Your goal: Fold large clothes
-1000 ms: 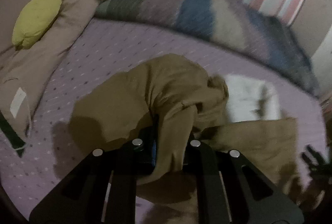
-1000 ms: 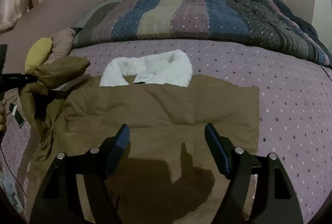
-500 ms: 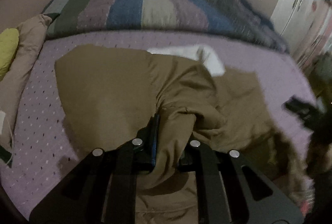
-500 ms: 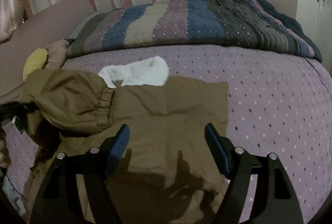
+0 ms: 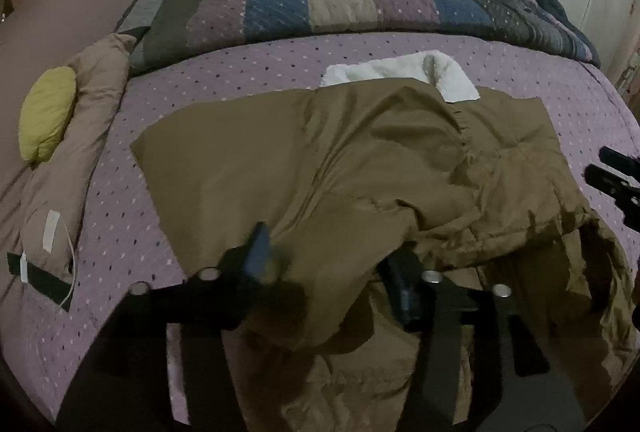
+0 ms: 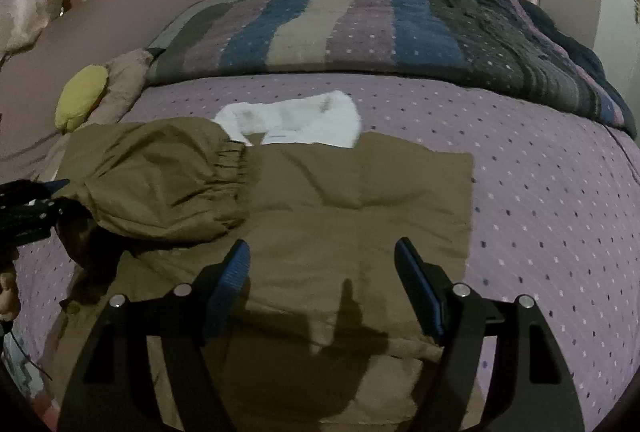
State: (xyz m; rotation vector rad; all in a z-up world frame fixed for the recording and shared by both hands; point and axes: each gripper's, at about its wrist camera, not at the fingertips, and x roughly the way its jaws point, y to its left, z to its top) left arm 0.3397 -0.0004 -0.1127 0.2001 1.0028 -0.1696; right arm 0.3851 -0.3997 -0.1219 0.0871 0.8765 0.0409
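The brown jacket [image 6: 352, 216] lies flat on the purple bed [image 6: 540, 192], long axis near to far, white collar [image 6: 296, 120] at the far end. One sleeve [image 6: 168, 184] is folded across its left side, cuff pointing right. The left gripper [image 5: 332, 272] has just been opening (sleeve cloth lies loose between its jaws). The right gripper [image 6: 322, 284] hovers over the near hem, parted, grasping nothing.

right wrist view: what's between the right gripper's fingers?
Only the brown jacket body lying flat below the right gripper; the jaws stand open and apart from it. The folded sleeve sits left of them.
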